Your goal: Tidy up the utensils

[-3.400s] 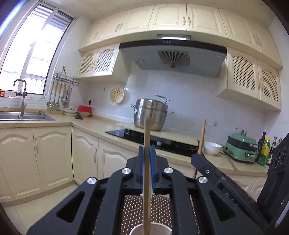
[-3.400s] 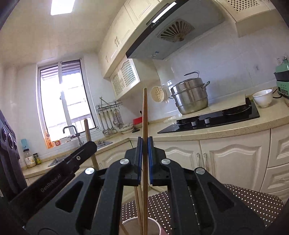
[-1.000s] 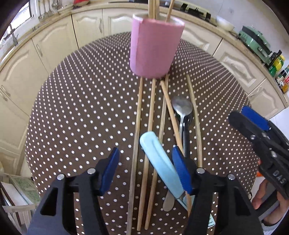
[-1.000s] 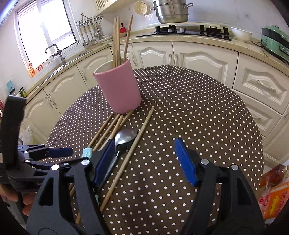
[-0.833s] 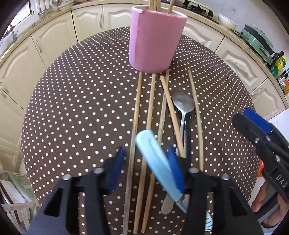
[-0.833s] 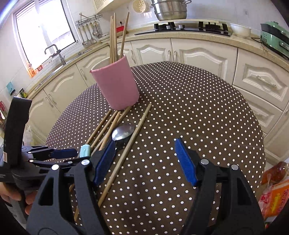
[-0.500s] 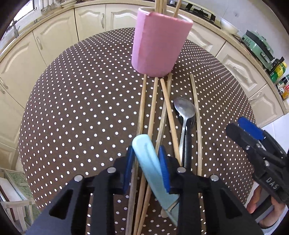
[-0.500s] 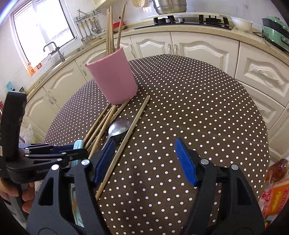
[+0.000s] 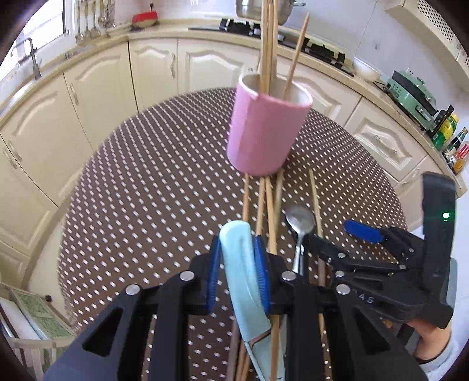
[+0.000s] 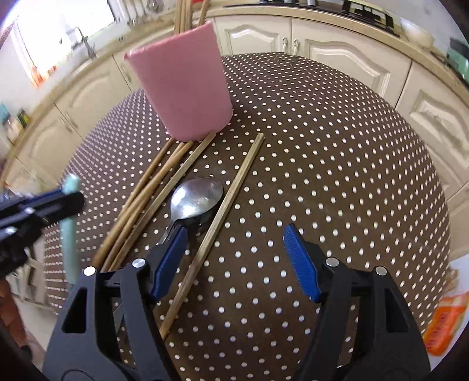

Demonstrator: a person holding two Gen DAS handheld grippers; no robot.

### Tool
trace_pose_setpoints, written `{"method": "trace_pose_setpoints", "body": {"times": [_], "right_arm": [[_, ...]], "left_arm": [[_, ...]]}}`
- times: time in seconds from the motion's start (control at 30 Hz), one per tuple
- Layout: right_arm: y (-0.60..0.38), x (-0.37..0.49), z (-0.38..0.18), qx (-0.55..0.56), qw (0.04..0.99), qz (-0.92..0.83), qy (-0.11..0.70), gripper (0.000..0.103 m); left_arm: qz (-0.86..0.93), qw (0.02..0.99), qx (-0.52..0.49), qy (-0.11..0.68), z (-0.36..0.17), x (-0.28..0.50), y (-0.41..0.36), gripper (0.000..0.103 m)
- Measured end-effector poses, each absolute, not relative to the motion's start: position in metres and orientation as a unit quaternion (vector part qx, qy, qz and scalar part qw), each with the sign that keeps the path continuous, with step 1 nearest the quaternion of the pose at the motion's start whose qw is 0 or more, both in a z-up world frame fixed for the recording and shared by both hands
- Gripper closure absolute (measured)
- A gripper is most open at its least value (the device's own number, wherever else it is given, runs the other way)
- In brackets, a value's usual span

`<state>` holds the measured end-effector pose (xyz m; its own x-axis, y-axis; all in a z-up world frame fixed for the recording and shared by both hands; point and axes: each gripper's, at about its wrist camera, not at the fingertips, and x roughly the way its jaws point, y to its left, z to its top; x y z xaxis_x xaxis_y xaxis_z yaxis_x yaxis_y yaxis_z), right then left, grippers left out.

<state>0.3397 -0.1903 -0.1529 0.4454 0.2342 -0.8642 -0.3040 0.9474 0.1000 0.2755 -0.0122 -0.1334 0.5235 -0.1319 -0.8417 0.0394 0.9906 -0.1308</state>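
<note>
My left gripper (image 9: 238, 258) is shut on the light-blue handle of a knife (image 9: 239, 263) and holds it lifted above the table; the knife also shows in the right wrist view (image 10: 69, 234). A pink cup (image 9: 265, 132) with three wooden chopsticks (image 9: 268, 44) in it stands ahead on the dotted tablecloth (image 9: 146, 190). Several chopsticks (image 10: 152, 199) and a metal spoon (image 10: 196, 199) lie in front of the cup (image 10: 181, 85). My right gripper (image 10: 234, 258) is open, low over a single chopstick (image 10: 222, 217) beside the spoon.
The round table's edge (image 10: 425, 164) curves close on all sides. Cream kitchen cabinets (image 9: 152, 67) and a counter with a hob (image 9: 243, 25) stand behind. An orange packet (image 10: 445, 322) lies off the table at the right.
My left gripper closed on the blue knife handle and lifted it off the table. My right gripper stayed open and moved down closer to the spoon and single chopstick.
</note>
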Motion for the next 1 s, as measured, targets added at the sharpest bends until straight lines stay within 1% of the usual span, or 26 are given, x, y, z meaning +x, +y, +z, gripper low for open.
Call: {"method": "trace_pose_setpoints", "body": {"times": [0.03,0.1,0.17,0.2,0.23,0.3,0.37,0.53,0.7,1.0], "right_arm": [[-0.187,0.342,-0.152,-0.048,0.846,0.158,0.507,0.037],[-0.182,0.345,-0.151,-0.079,0.843,0.146,0.512,0.068],[-0.184,0.349,-0.151,-0.084,0.835,0.149,0.523,0.075],[-0.186,0.352,-0.15,-0.085,0.832,0.149,0.527,0.083],[-0.187,0.354,-0.151,-0.083,0.831,0.151,0.53,0.087],[-0.195,0.358,-0.15,-0.065,0.827,0.159,0.535,0.089],[-0.203,0.361,-0.151,-0.057,0.832,0.159,0.529,0.096],[-0.228,0.355,-0.14,-0.007,0.854,0.174,0.49,0.097],[-0.239,0.34,-0.126,0.01,0.871,0.19,0.453,0.097],[-0.267,0.301,-0.074,0.087,0.921,0.229,0.304,0.097]], "left_arm": [[-0.046,0.873,-0.042,0.483,-0.131,0.275,-0.013,0.081],[-0.04,0.879,-0.031,0.475,-0.123,0.273,-0.016,0.081],[-0.034,0.887,-0.014,0.461,-0.113,0.272,-0.019,0.082],[-0.035,0.889,-0.011,0.457,-0.113,0.27,-0.021,0.082],[-0.037,0.891,-0.008,0.452,-0.108,0.27,-0.023,0.082],[-0.04,0.894,-0.003,0.445,-0.102,0.267,-0.024,0.082],[-0.039,0.9,0.003,0.435,-0.093,0.264,-0.026,0.082],[-0.041,0.911,0.009,0.41,-0.081,0.251,-0.025,0.082],[-0.039,0.918,0.018,0.393,-0.073,0.246,-0.028,0.082],[-0.031,0.943,0.033,0.33,-0.042,0.225,-0.03,0.082]]}}
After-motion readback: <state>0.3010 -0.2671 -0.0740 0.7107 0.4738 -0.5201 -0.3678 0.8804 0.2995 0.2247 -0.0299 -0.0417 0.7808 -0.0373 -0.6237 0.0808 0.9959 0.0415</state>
